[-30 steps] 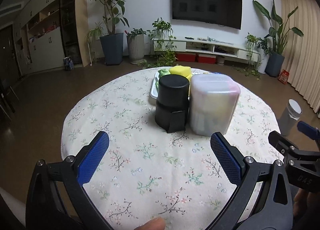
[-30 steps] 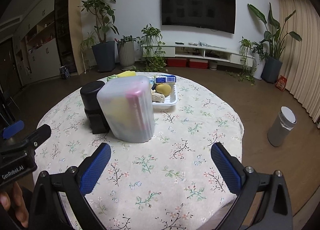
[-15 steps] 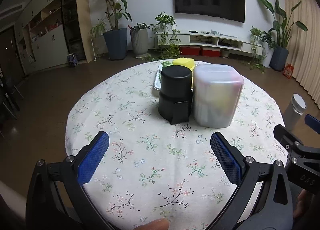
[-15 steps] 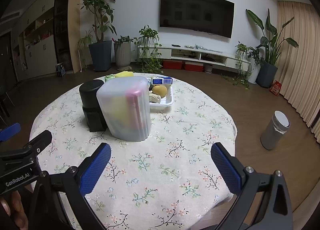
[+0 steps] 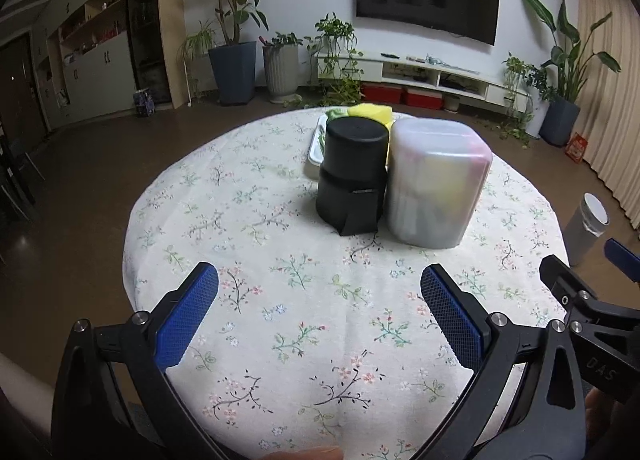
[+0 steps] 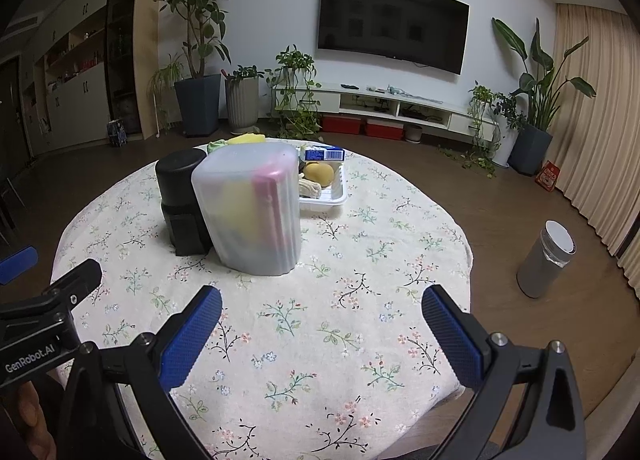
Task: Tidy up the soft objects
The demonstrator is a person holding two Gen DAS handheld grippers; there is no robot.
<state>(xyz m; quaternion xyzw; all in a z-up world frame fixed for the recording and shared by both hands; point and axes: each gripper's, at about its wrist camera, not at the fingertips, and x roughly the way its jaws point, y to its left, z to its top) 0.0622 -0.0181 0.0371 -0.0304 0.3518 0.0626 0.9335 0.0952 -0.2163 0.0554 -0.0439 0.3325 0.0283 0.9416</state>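
On the round floral-clothed table (image 5: 304, 300) (image 6: 360, 324) stand a black cylindrical container (image 5: 353, 173) (image 6: 180, 199) and, touching its right side, a translucent lidded bin (image 5: 436, 183) (image 6: 250, 207) with yellow and pink items inside. Behind them is a white tray (image 6: 332, 191) (image 5: 314, 147) holding a yellow sponge (image 5: 370, 112), a green cloth (image 5: 334, 113), a yellow round object (image 6: 319, 173), a beige knitted item (image 6: 310, 188) and a blue-white box (image 6: 324, 155). My left gripper (image 5: 318, 310) and right gripper (image 6: 320, 324) hover open over the near table, holding nothing.
A grey bin (image 6: 546, 260) (image 5: 586, 227) with a white lid stands on the floor right of the table. Potted plants (image 6: 198, 99), a TV (image 6: 394, 23) and a low cabinet (image 6: 400, 107) line the far wall. Curtains (image 6: 592, 119) hang at right.
Both grippers have drawn back and risen a little from the table, so the containers look smaller and more of the tablecloth shows. Nothing on the table has moved.
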